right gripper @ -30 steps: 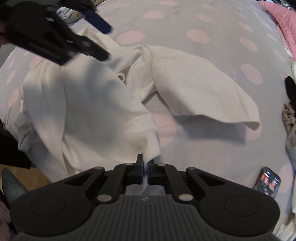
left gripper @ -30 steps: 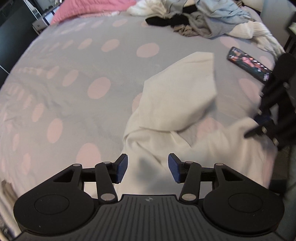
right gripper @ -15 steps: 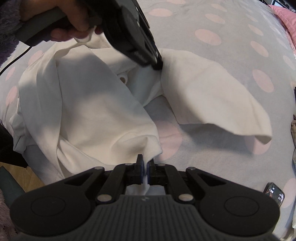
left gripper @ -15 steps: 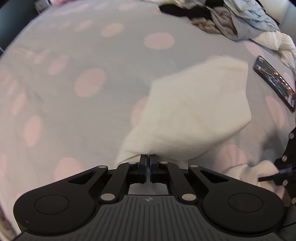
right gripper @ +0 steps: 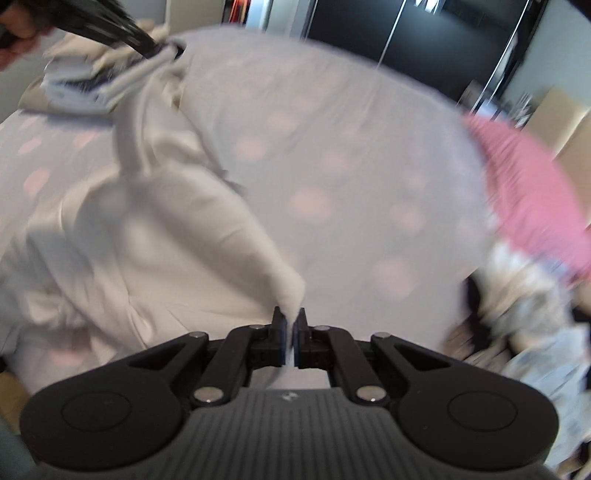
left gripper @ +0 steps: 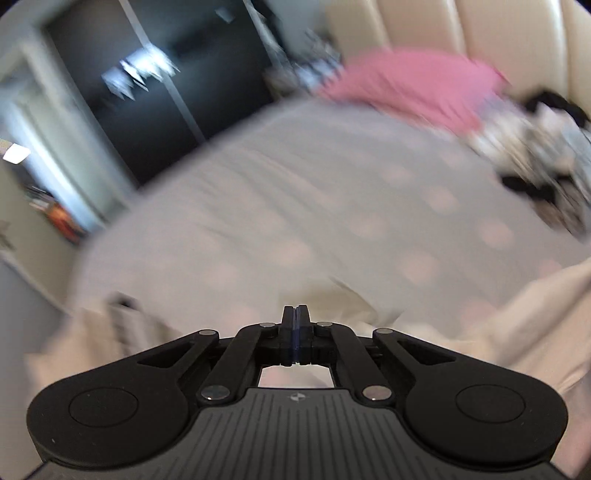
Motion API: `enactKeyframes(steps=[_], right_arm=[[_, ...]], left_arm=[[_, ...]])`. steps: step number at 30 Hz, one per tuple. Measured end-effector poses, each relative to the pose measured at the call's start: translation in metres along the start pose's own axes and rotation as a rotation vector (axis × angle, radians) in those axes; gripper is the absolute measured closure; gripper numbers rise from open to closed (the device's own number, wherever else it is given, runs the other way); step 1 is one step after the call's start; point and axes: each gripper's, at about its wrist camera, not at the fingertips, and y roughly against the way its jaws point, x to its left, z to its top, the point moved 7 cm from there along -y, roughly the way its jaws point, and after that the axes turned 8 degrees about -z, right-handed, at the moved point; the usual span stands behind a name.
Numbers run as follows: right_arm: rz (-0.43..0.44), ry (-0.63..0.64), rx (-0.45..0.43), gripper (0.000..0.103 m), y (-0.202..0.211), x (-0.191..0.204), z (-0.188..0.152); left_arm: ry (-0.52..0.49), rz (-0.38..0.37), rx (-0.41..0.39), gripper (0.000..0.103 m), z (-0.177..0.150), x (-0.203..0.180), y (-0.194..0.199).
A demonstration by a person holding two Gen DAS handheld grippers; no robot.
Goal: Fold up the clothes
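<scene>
A white garment hangs stretched between my two grippers above the grey bed cover with pink dots. The right gripper is shut, with a corner of the cloth pinched between its blue pads. The left gripper shows at the top left of the right wrist view, held by a hand, with a bunched strip of the garment trailing from its tip. In the blurred left wrist view, the left gripper is shut, and the white garment spreads beneath it to both sides.
A pink blanket lies at the head of the bed by a beige headboard. A pile of mixed clothes sits at the bed's edge. Dark wardrobe doors stand beyond the bed.
The left gripper shut on the garment's edge, then both grippers rose. The cloth has lifted off the bed, and both views have tilted up toward the room.
</scene>
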Motion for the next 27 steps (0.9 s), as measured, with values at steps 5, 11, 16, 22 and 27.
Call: enactKeyframes(steps=[5, 11, 16, 22, 27], right_arm=[[-0.128, 0.030, -0.161, 0.099, 0.050, -0.043, 0.062], [-0.264, 0.073, -0.243, 0.099, 0.089, -0.068, 0.094], [-0.201, 0.058, -0.083, 0.099, 0.052, -0.075, 0.054], [-0.136, 0.001, 0.101, 0.099, -0.021, -0.066, -0.022], [-0.109, -0.090, 0.181, 0.099, -0.069, -0.065, -0.054]], left_arm=[[0.057, 0.044, -0.089, 0.103, 0.022, 0.036, 0.075], [0.008, -0.014, -0.060, 0.103, 0.010, 0.018, 0.080], [-0.088, -0.080, 0.046, 0.098, -0.015, -0.018, 0.037], [-0.199, -0.151, 0.144, 0.080, -0.035, -0.065, -0.029], [-0.239, -0.237, 0.174, 0.052, -0.044, -0.095, -0.082]])
